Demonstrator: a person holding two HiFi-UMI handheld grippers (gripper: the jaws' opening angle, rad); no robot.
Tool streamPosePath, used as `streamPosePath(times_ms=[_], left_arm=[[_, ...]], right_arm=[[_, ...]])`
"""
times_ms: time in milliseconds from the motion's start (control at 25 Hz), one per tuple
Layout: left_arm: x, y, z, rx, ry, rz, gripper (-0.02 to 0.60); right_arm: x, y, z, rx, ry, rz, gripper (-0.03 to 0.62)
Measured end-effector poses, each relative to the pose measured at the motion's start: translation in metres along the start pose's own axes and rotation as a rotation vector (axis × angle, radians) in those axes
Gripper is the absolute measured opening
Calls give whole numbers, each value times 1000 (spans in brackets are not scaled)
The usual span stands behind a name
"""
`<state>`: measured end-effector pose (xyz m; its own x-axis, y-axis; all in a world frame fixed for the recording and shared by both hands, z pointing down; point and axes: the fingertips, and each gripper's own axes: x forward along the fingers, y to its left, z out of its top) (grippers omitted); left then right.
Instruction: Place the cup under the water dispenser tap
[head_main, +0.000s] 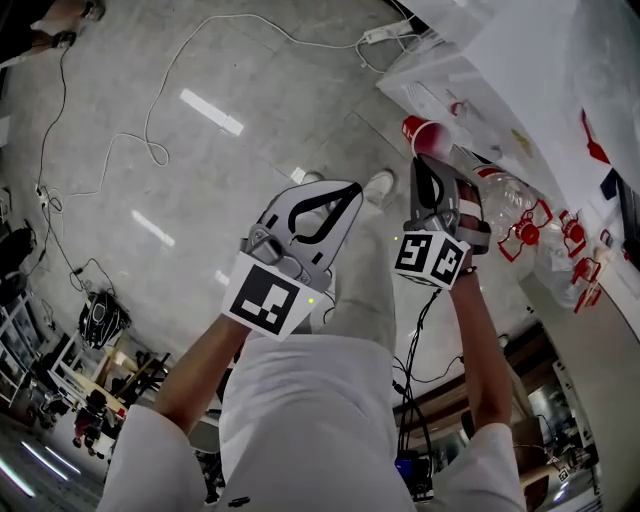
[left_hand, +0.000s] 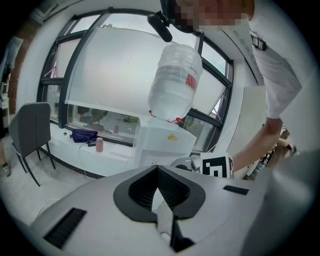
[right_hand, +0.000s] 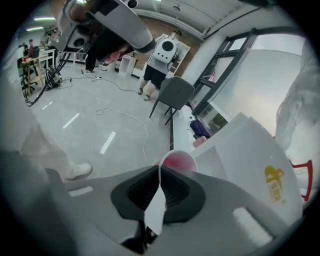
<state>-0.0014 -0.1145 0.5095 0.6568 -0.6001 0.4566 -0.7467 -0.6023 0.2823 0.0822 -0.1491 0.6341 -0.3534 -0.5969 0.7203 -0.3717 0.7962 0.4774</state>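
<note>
A red cup (head_main: 428, 135) with a white rim is held by its wall in my right gripper (head_main: 421, 162), which is shut on it. In the right gripper view the cup (right_hand: 178, 161) sticks out past the jaws, close to the white water dispenser (right_hand: 250, 150) with its yellow logo. In the head view the dispenser's clear bottle (head_main: 510, 195) and red taps (head_main: 526, 233) lie right of the cup. My left gripper (head_main: 352, 190) hangs beside it, shut and empty. The left gripper view faces the dispenser (left_hand: 162, 140) and its bottle (left_hand: 175, 82).
Cables (head_main: 150, 150) and a power strip (head_main: 385, 33) lie on the grey floor. A grey chair (left_hand: 30, 130) stands by the window ledge, which carries a purple bag (left_hand: 83, 135) and a pink cup (left_hand: 99, 145). A person (right_hand: 162, 57) stands far off.
</note>
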Motion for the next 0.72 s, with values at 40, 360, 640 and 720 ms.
streamPosePath(times_ms=[40,360,640,720], left_arm=[[2,2,-3,-6,3,3,0],[20,9,-30,-41,34,13,0],[31,11,-41,-88,56,-9,0],[34,11,-43,-75,54,-9,0]], right_arm=[[5,1,-3,-2,-1,1,21],[40,9,-33,-22,12,7,21],[68,12,-52,-53,30,30,21],[77,15,-59,-80,46,40,21]])
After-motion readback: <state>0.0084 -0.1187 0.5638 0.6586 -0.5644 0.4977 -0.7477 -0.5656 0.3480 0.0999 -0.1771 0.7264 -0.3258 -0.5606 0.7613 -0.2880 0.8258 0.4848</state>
